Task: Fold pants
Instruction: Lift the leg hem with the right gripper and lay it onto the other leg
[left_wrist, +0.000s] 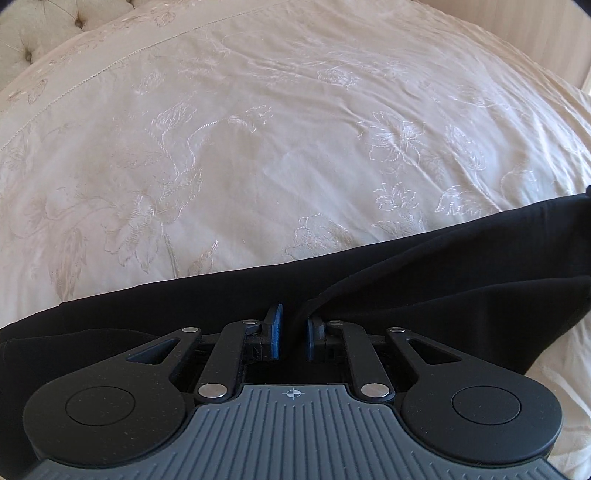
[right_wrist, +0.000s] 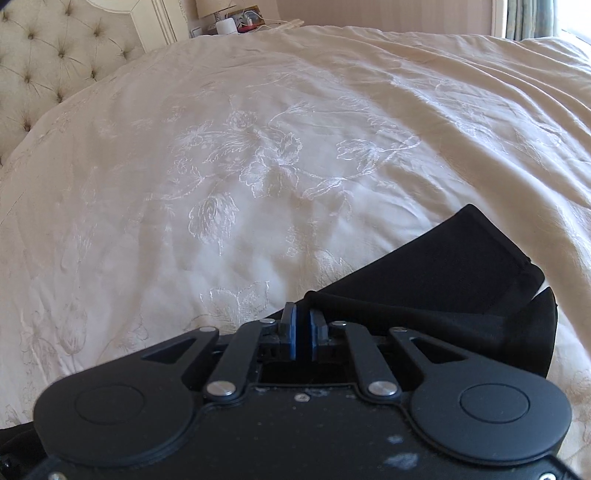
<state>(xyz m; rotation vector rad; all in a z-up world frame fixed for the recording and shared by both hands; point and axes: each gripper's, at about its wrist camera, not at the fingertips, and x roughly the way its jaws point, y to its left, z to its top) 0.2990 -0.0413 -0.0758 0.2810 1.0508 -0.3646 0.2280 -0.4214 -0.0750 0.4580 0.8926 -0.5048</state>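
Your left gripper (left_wrist: 292, 334) has its jaws pinched on a fold of the black pants (left_wrist: 406, 280), which lie across the near part of the cream embroidered bedspread (left_wrist: 258, 129). Your right gripper (right_wrist: 303, 332) has its jaws nearly together, clamping an edge of the pants (right_wrist: 443, 266) that trail off to its right; a tufted headboard (right_wrist: 55, 55) stands beyond the bed

The black pants (left_wrist: 424, 280) run off the frame's right edge, and each claw's body hides cloth beneath.
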